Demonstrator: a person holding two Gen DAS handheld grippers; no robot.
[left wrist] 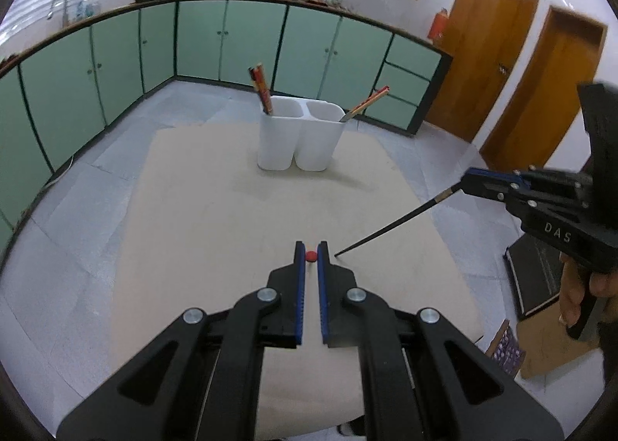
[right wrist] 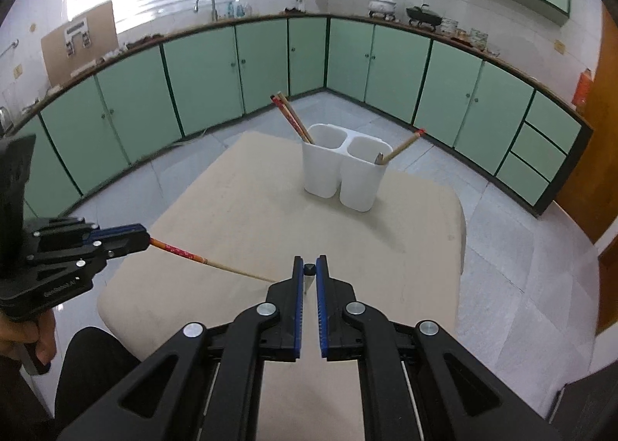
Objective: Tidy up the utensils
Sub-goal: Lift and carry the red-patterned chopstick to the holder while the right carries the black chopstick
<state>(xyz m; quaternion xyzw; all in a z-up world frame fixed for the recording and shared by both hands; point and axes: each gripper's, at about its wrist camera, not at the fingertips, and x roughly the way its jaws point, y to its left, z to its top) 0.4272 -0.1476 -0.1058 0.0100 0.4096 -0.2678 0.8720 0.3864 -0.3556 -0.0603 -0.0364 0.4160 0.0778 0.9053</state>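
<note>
Two grippers at work, each clamping one chopstick. Our left gripper [left wrist: 311, 247] pinches red-topped wooden chopstick [right wrist: 216, 265] by its red end, tip slanting down toward beige table [left wrist: 216, 209]. Our right gripper [right wrist: 310, 262] clenched on black chopstick [left wrist: 394, 224], its point at or just above tabletop; contact hard to judge. White two-compartment holder [left wrist: 299, 139] stands farther back on table: left compartment holds red-patterned chopsticks [left wrist: 262, 87], right compartment holds single chopstick [left wrist: 367, 101] leaning outward, plus what may be metal utensil.
</note>
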